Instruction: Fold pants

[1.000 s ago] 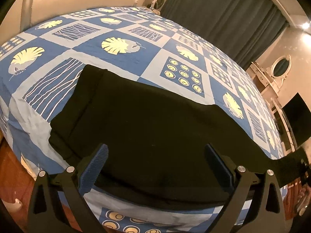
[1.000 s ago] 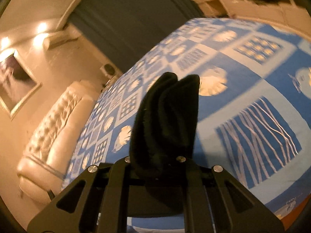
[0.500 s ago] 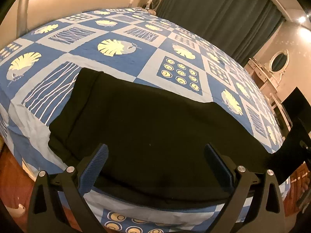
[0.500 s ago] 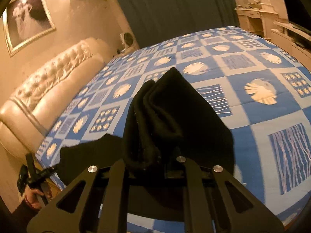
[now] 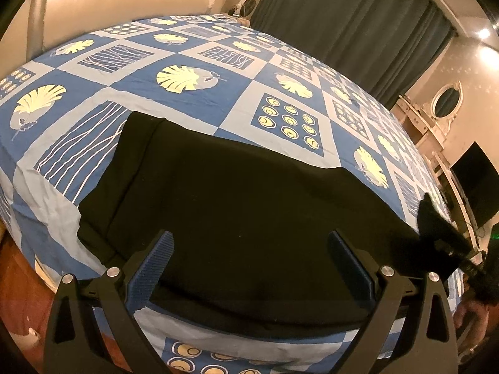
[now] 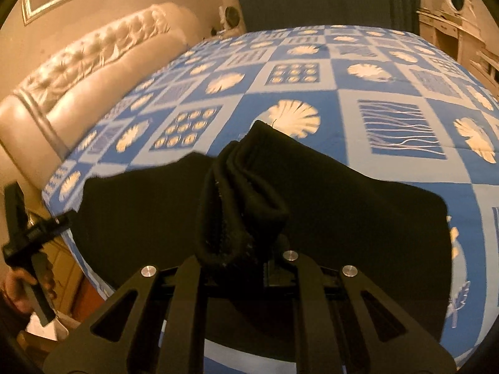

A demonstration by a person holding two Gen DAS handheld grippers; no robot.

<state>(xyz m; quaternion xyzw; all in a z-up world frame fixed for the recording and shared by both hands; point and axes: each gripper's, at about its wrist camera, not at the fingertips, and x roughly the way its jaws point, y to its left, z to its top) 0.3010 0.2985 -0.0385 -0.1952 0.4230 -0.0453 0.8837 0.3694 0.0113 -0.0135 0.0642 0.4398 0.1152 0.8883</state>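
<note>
Black pants lie flat along the near edge of the bed, waistband end at the left. My left gripper is open and empty, hovering just above the pants' near edge. In the right wrist view my right gripper is shut on a bunched end of the pants, lifted above the rest of the black cloth. The right gripper with the raised cloth also shows at the right edge of the left wrist view.
The bed has a blue and white patterned cover and a cream tufted headboard. Dark curtains hang behind. A dresser with an oval mirror and a dark screen stand at the right. Wooden floor lies below.
My right gripper has swung round with the pants end in it, carrying it over the bed towards the left gripper. The left gripper has barely moved.
</note>
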